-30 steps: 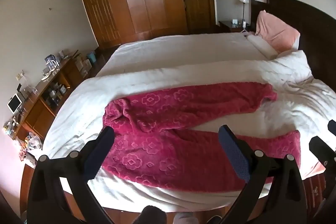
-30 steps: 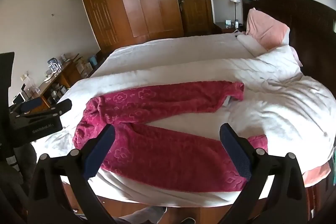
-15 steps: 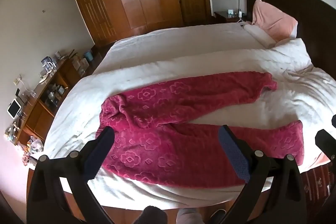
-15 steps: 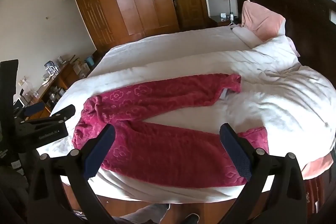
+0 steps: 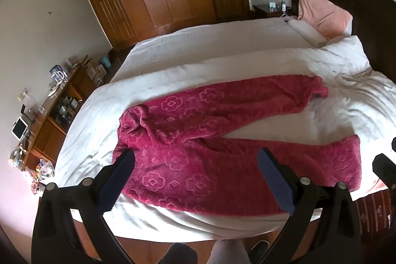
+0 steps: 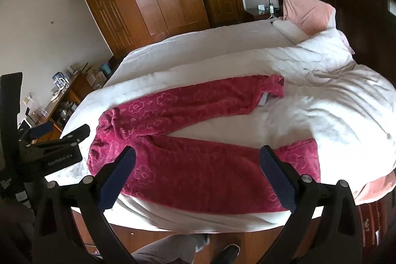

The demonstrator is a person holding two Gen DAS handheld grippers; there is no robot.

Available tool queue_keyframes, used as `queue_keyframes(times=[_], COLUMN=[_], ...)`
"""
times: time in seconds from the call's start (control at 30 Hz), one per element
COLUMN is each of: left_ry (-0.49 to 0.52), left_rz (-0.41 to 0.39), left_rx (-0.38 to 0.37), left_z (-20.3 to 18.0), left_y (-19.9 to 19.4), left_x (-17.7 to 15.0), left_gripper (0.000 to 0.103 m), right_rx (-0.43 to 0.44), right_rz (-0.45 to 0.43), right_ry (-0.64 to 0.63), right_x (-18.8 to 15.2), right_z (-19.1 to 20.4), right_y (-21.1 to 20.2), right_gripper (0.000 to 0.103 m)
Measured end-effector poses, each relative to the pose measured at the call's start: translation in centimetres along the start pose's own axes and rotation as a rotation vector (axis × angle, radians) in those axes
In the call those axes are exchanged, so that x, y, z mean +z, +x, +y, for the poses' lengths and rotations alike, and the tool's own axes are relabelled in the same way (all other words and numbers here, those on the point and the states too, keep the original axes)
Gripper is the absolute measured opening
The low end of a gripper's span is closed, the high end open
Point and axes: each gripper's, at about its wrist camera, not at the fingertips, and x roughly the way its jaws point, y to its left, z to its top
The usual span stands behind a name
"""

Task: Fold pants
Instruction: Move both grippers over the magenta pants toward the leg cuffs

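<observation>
While both tools hover above the near bed edge:
Pants (image 5: 205,140): spread on white duvet (image 5: 247,63), long axis left-right, waist left.
Left gripper (image 5: 195,175): wide, empty, nearer waist.
Right gripper (image 6: 198,172): wide, empty, nearer cuffs.

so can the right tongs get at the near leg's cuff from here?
Probably yes. The right tongs are open and hold nothing, hovering above the pants. The near leg's cuff lies flat near the bed edge with nothing on it; the left tongs are off by the waistband.
</observation>
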Motion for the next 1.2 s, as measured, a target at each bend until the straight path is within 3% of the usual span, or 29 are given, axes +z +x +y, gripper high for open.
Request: queue_keyframes(times=[0.57, 0.93, 1.2], left_ry=[0.012, -0.010, -0.006], left_rz=[-0.007, 0.071, 0.135], left_rx=[-0.035, -0.054, -0.086], left_z=[2.0, 4.1, 4.4], left_y=[7.2, 13.3, 16.9], left_x=[6.8, 8.4, 8.5], left_gripper=[0.098, 0.098, 0.098], right_rx=[-0.053, -0.061, -0.092], right_rz=[0.002, 0.078, 0.141], right_ry=[0.015, 0.013, 0.032], right_x=[5.5, 7.9, 8.1], right_z=[1.9, 3.9, 3.8], right_y=[7.1, 13.5, 15.9], right_gripper=[0.100, 0.100, 0.100])
